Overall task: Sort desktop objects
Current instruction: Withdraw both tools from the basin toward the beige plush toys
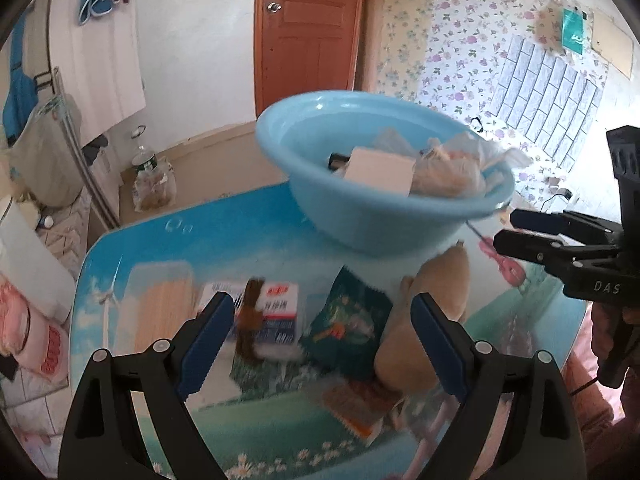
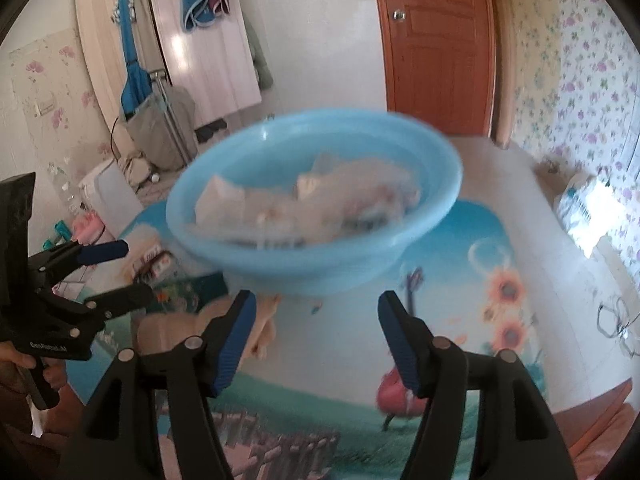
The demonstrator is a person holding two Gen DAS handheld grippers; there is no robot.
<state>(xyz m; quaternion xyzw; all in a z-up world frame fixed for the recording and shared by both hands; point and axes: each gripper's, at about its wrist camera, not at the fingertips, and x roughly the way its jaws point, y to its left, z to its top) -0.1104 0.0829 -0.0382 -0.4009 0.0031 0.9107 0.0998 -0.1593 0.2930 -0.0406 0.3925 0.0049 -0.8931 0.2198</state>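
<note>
1. I see a light-blue bowl (image 1: pixel 372 216) upright on the desk, holding a white box (image 1: pixel 380 176) and crumpled bags (image 1: pixel 452 168).
2. Nearer me lie a stick pack (image 1: pixel 160 312), a green packet (image 1: pixel 348 324) and a tan plush (image 1: pixel 436 300).

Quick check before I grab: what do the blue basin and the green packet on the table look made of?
Blue basin: probably moulded plastic, smooth and slightly glossy, one even colour with a rolled rim. Green packet: looks like thin printed plastic or foil film, crinkled with a shiny face; blur leaves the exact type open.
</note>
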